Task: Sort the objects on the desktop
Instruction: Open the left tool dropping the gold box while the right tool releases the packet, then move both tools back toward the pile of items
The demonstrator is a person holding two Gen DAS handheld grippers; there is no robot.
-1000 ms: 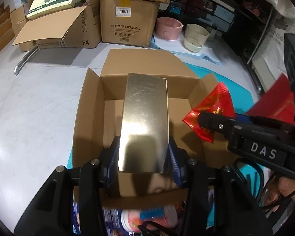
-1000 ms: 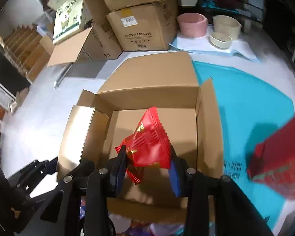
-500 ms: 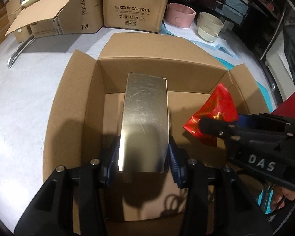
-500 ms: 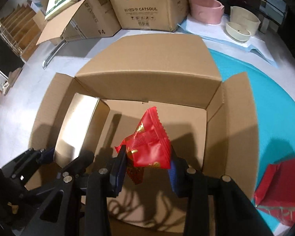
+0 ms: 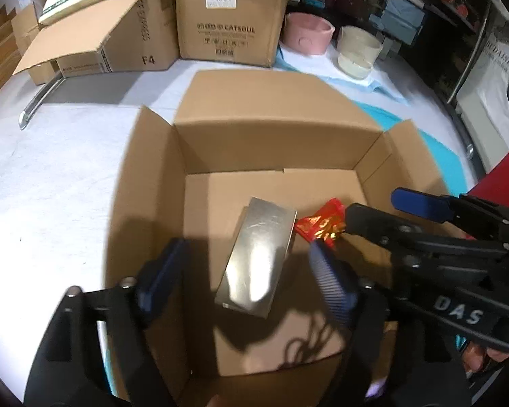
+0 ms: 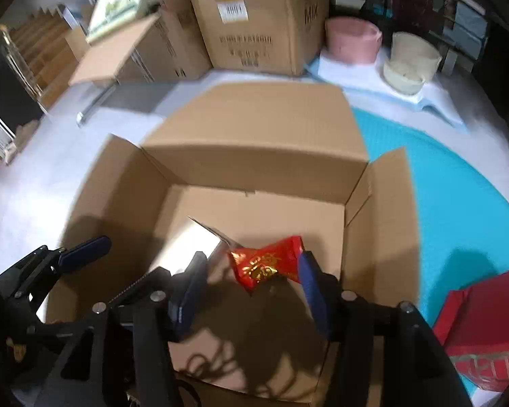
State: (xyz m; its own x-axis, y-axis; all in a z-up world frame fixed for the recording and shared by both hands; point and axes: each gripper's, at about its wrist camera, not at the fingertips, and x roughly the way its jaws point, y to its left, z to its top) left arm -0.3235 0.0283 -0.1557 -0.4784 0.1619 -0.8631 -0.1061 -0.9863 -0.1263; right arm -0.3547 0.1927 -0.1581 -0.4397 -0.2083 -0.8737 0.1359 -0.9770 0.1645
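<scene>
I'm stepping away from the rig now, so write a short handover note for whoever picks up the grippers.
Left gripper: jaws opening, clear of the gold box, which is inside the open cardboard box.
Right gripper: jaws opening, with the red packet between them, low in the same box beside the gold box.
Done: both items are in the box.
Left: lift both grippers out; a red bag lies outside on the teal mat, possibly next.

A storeroom: stacked shipping cartons (image 5: pixel 227 17), shelving (image 5: pixel 424 10) with bins, and pet bowls (image 5: pixel 356 51) crowd the floor.
</scene>
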